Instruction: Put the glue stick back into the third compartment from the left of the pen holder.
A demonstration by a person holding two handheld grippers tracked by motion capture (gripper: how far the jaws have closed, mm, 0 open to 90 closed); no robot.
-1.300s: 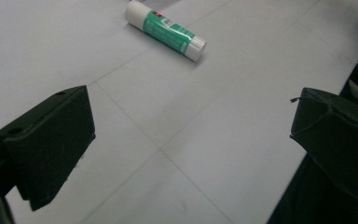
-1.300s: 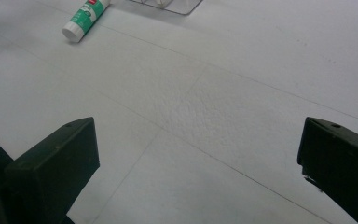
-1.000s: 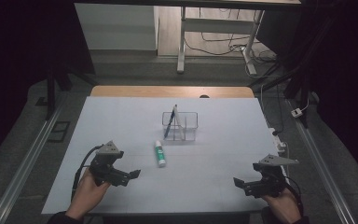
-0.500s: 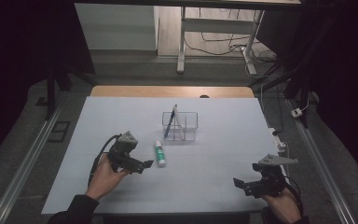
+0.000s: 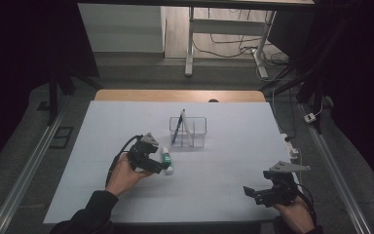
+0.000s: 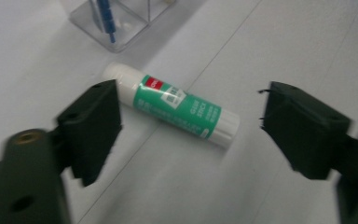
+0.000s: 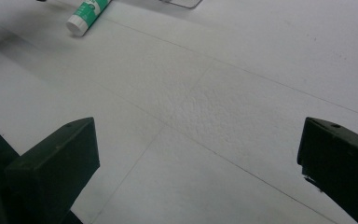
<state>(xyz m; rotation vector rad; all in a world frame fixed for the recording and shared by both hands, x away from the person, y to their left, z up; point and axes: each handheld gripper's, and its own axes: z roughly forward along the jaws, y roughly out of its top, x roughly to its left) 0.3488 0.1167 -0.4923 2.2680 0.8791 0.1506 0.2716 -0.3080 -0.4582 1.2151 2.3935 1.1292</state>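
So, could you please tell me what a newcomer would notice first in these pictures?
The green-and-white glue stick lying mid-table, with the left gripper straddling it, jaws just closing but not yet touching. Behind it stands a clear organizer holding a blue pen.

My left gripper (image 5: 161,167), left of frame centre, points right on an extended forearm; its jaws have just been closing but stand apart, gripping nothing. My right gripper (image 5: 251,191), at lower right, points left with jaws wide.
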